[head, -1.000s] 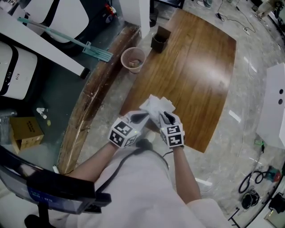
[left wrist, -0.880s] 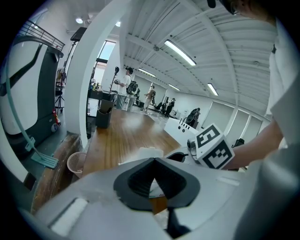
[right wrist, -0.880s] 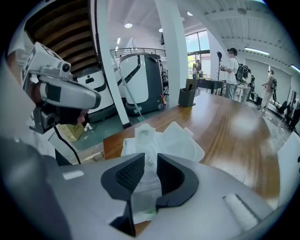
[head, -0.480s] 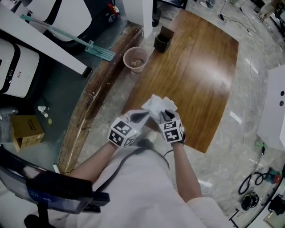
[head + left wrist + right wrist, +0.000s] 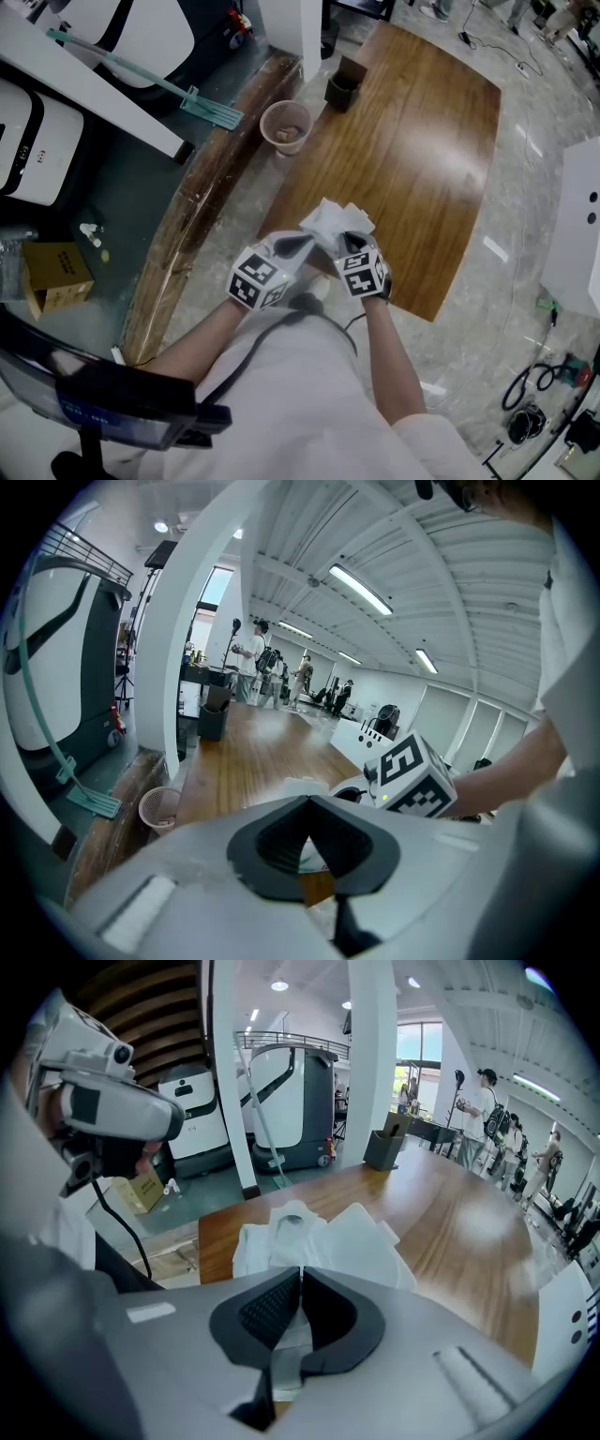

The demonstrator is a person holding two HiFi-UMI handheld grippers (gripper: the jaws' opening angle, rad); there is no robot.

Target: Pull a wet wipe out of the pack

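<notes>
Both grippers meet over the near corner of the wooden table (image 5: 422, 159). A crumpled white wet wipe (image 5: 333, 221) stands up between them, spread wide in the right gripper view (image 5: 323, 1237). My right gripper (image 5: 350, 244) (image 5: 300, 1283) is shut on the lower part of this wipe. My left gripper (image 5: 306, 247) (image 5: 307, 832) is shut on a white and green piece of the wipes pack (image 5: 309, 857). The rest of the pack is hidden under the jaws and the wipe. The right gripper's marker cube (image 5: 412, 778) shows close in front of the left gripper.
A mesh waste basket (image 5: 282, 125) and a dark box (image 5: 340, 86) sit at the table's far left edge. A cardboard box (image 5: 56, 277) lies on the floor at left. A white cabinet (image 5: 577, 225) and cables (image 5: 534, 384) are at right. People stand far off (image 5: 251, 663).
Hardly anything differs. The right gripper has shifted slightly up toward the wipe; both grippers keep their hold.
</notes>
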